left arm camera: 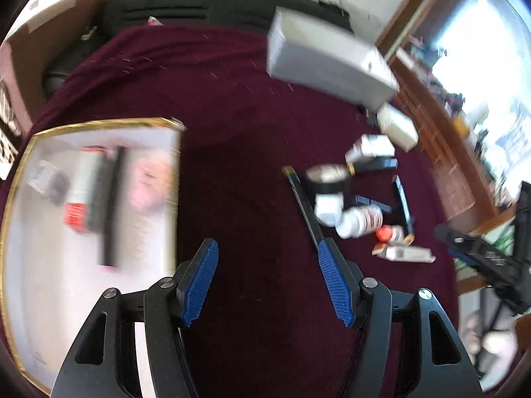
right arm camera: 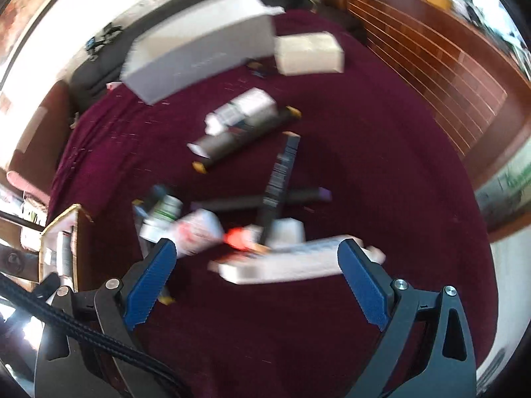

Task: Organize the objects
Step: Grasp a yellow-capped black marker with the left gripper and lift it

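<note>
My left gripper (left arm camera: 265, 245) hangs open over bare maroon cloth (left arm camera: 239, 139), with nothing between its fingers. To its left lies a gold-rimmed white tray (left arm camera: 20, 199) holding a silver can with a red band (left arm camera: 83, 192), a black stick (left arm camera: 113, 205) and a pink item. A heap of bottles and tubes (left arm camera: 351, 205) lies to its right. My right gripper (right arm camera: 257, 245) is open wide just above that heap. A long flat white box (right arm camera: 282, 262) and a red-capped tube (right arm camera: 235, 237) lie below its fingers, untouched. A black carton (right arm camera: 280, 179) crosses a black tube with a purple cap (right arm camera: 298, 197).
A large white box (right arm camera: 199, 56) and a small cream box (right arm camera: 308, 53) stand at the far side of the cloth. A wooden slatted frame (right arm camera: 431, 66) borders the right. A dark cushion (left arm camera: 199, 3) runs along the back. Both views are motion-blurred.
</note>
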Tool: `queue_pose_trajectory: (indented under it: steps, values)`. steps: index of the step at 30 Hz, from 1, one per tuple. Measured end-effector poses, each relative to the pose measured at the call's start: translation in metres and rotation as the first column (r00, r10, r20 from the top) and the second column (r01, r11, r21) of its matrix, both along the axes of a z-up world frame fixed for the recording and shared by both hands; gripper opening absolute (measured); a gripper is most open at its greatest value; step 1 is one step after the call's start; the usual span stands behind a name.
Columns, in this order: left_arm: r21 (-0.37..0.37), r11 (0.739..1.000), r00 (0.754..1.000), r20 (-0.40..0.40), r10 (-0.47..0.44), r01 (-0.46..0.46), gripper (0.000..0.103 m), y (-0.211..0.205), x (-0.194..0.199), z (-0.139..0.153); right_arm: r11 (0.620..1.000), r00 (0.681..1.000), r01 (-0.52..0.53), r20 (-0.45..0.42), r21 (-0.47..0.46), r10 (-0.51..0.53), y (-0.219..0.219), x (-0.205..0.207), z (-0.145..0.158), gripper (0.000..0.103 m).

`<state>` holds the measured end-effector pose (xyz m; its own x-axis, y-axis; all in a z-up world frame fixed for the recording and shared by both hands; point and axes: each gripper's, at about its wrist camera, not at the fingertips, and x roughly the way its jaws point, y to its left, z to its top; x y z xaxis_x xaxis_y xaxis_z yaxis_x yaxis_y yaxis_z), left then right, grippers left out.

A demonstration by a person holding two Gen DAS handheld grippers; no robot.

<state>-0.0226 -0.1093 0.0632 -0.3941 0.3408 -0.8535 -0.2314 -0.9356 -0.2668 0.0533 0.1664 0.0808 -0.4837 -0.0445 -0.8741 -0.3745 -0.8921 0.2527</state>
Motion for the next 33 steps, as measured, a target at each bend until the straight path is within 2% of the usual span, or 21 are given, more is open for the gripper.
queue_pose_trajectory:
  steps: [1,4,7,10,12,13,16,19,20,21,24,26,29,33]
  values:
    - [-0.018,1.000,1.000,-0.005,-0.018,0.018,0.057,0.015,0.003,-0.006,1.000,1.000,0.004,0.007,0.000,-0.004,0.007,0.005,-0.002,0.099]
    - [-0.139,0.989,0.996,-0.063,-0.062,0.052,0.057,0.056,0.005,-0.022,1.000,1.000,0.021,0.016,0.009,-0.021,0.029,0.019,-0.004,0.099]
    - [-0.250,0.964,0.987,-0.105,-0.119,0.090,0.057,0.089,0.004,-0.035,0.999,0.999,0.044,0.019,0.012,-0.045,0.048,0.034,-0.002,0.099]
    - [-0.347,0.927,0.972,-0.131,-0.197,0.141,0.057,0.114,-0.001,-0.047,0.996,0.997,0.075,0.018,0.046,-0.076,0.066,0.054,0.008,0.099]
    - [-0.393,0.904,0.967,-0.112,-0.229,0.168,0.057,0.126,-0.007,-0.060,0.989,0.992,0.128,0.001,0.073,-0.128,0.082,0.075,0.021,0.099]
    - [-0.401,0.897,0.967,-0.082,-0.240,0.188,0.057,0.130,-0.010,-0.067,0.983,0.987,0.160,-0.009,0.092,-0.160,0.089,0.087,0.028,0.099]
    - [-0.391,0.902,0.963,-0.109,-0.245,0.185,0.058,0.131,-0.014,-0.062,0.947,0.958,0.285,-0.044,0.148,-0.282,0.111,0.136,0.051,0.099]
    - [-0.332,0.924,0.972,-0.067,-0.226,0.192,0.055,0.124,-0.021,-0.061,0.891,0.911,0.411,-0.049,0.193,-0.410,0.129,0.184,0.065,0.099]
    - [-0.310,0.927,0.971,-0.044,-0.236,0.211,0.053,0.122,-0.024,-0.060,0.862,0.885,0.462,-0.050,0.209,-0.463,0.134,0.203,0.068,0.099]
    - [-0.303,0.922,0.965,-0.031,-0.261,0.240,0.049,0.122,-0.025,-0.059,0.840,0.864,0.499,-0.050,0.214,-0.501,0.137,0.216,0.070,0.099]
    - [-0.320,0.885,0.928,-0.041,-0.370,0.338,0.029,0.131,-0.018,-0.056,0.771,0.795,0.599,-0.040,0.216,-0.606,0.145,0.250,0.073,0.099]
    - [-0.318,0.878,0.918,-0.049,-0.393,0.359,0.024,0.133,-0.013,-0.054,0.743,0.766,0.633,-0.036,0.217,-0.642,0.144,0.262,0.075,0.099]
    - [-0.302,0.877,0.910,-0.062,-0.410,0.375,0.022,0.130,-0.009,-0.053,0.727,0.748,0.651,-0.026,0.218,-0.663,0.137,0.265,0.078,0.099]
    - [-0.286,0.874,0.903,-0.065,-0.425,0.392,0.020,0.123,-0.010,-0.050,0.740,0.761,0.636,-0.019,0.220,-0.649,0.124,0.251,0.078,0.099]
